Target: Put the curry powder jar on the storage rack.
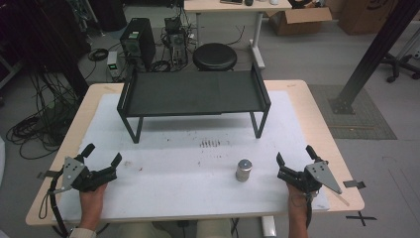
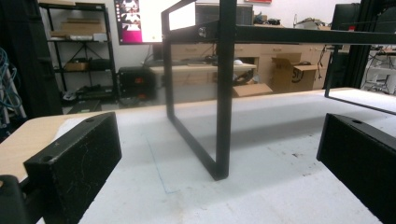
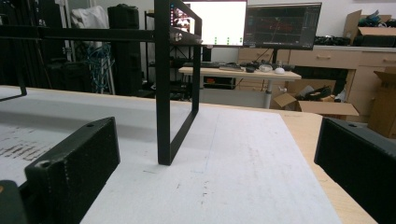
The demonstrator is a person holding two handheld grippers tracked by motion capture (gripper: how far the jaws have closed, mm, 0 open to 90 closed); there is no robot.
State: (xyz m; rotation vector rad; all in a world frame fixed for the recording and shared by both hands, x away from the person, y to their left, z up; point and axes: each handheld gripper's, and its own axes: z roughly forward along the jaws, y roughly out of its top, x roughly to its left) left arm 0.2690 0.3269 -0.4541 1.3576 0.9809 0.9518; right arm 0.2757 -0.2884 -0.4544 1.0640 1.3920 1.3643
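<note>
In the high view one small metal cylinder stands upright on the white mat in the lower middle of the frame, just left of the right claw and well apart from the left claw at the lower left. The stretch of mat between the cylinder and the right claw is bare.

Both claws rest low at the near edge of the worktop, each held in one hand that enters from the bottom of the frame. Both stand wide with nothing between their jaws; the left gripper view and the right gripper view each show two black jaws spread to the frame's lower corners with bare mat between them.

One black metal shelf rack stands across the upper middle of the mat, on two loop-shaped legs. The left claw's view looks straight at one leg, the right claw's at the other. A patch of dark marks lies on the mat in front of the rack.

Beyond the worktop, at the top of the frame, are one round black stool, one dark computer tower and two cardboard boxes.
</note>
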